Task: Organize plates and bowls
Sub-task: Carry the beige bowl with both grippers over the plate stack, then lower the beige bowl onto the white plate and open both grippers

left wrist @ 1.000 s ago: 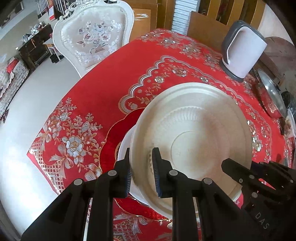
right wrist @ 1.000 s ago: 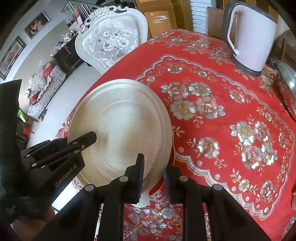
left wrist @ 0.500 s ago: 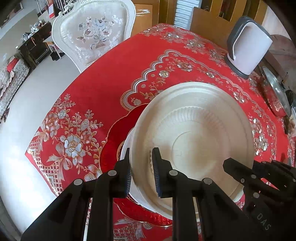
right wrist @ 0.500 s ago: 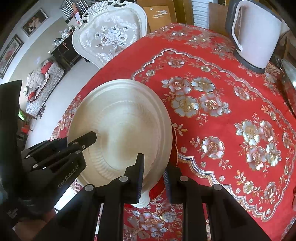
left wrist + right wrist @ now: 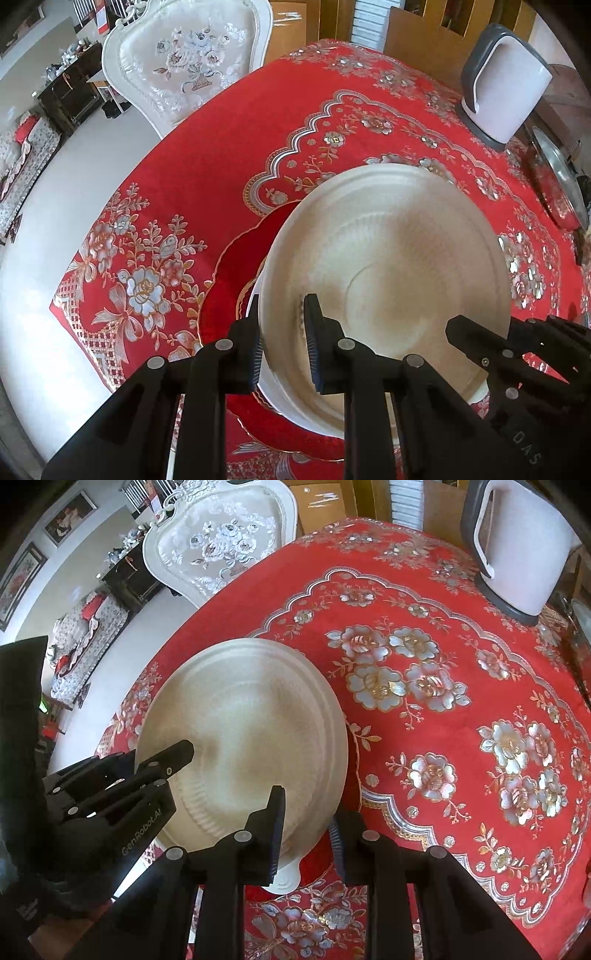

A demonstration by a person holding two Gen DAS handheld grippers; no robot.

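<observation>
A cream ribbed plate (image 5: 388,251) hangs level over the red tablecloth, gripped from both sides. My left gripper (image 5: 284,349) is shut on its near-left rim, one finger under and one inside. In the right wrist view the same cream plate (image 5: 243,738) has my right gripper (image 5: 306,830) shut on its near-right rim. Directly below sit a white dish (image 5: 253,314) and a red plate with a gold scalloped edge (image 5: 236,273). The white dish's handle tab (image 5: 284,880) pokes out under the cream plate. What else the cream plate covers is hidden.
A white and grey kettle (image 5: 506,85) stands at the table's far right, beside a steel-lidded pot (image 5: 554,177). A white floral chair (image 5: 192,62) stands at the far left edge. The table edge (image 5: 74,295) drops off to the left.
Both grippers have kept their hold on the cream plate. The table and kettle have drifted slightly in view, so the plate has shifted a little over the stack.
</observation>
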